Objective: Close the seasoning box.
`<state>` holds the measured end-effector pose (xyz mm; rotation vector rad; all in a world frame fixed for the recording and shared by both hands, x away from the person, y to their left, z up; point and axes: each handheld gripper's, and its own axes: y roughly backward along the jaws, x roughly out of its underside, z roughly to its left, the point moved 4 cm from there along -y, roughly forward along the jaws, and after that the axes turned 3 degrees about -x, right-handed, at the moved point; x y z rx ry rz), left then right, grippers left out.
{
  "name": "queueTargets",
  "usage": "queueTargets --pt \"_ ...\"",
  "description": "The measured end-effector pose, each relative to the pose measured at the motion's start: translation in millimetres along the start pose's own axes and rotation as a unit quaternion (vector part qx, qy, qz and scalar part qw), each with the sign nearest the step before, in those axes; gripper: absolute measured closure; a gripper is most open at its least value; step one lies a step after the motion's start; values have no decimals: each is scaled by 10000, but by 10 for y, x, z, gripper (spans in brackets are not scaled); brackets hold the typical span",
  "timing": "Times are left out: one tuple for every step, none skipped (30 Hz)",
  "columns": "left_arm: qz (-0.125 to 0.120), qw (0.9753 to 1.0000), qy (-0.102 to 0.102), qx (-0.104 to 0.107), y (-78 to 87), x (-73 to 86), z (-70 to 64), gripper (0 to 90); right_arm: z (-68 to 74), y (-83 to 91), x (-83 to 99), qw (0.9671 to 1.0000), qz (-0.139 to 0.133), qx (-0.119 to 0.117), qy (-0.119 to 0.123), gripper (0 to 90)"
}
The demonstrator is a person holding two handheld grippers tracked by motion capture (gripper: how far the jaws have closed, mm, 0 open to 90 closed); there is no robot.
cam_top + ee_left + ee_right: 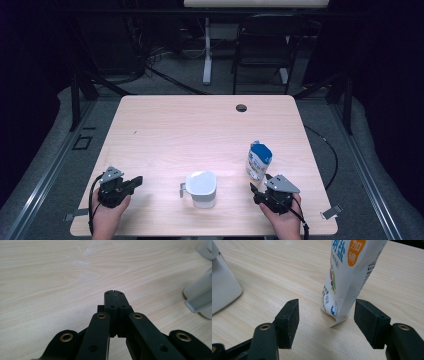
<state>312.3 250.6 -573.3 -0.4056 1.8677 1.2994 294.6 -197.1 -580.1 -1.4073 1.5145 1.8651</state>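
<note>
A white and blue pouch point(259, 160) stands upright on the wooden table point(200, 130) at the front right. In the right gripper view the pouch point(347, 277) rises just beyond my open right gripper point(329, 320), nearer the right-hand jaw and touching neither. From above, that right gripper point(257, 189) sits just in front of the pouch. A white lidded container with a small handle point(201, 188) rests at the front centre. My left gripper point(136, 182) lies at the front left, jaws pressed together on nothing point(115, 296). The container's edge point(200, 297) appears at the right of the left gripper view.
A round cable hole point(241, 107) marks the table's far edge. Beyond the table stand a black chair point(262, 45) and a white desk leg point(207, 50) on grey floor. Metal clips point(331, 212) stick out at the table's front corners.
</note>
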Motion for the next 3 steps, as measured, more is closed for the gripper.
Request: queueTargets --pt "10 10000 11 -27 2 3 10 900 0 -5 1 10000 -20 -17 -13 368" --pt "10 10000 11 -27 2 3 10 891 0 -5 1 10000 -20 -17 -13 368" --pt "-29 10000 30 -50 2 3 19 891 -7 -5 3 10000 -8 -8 -1 368"
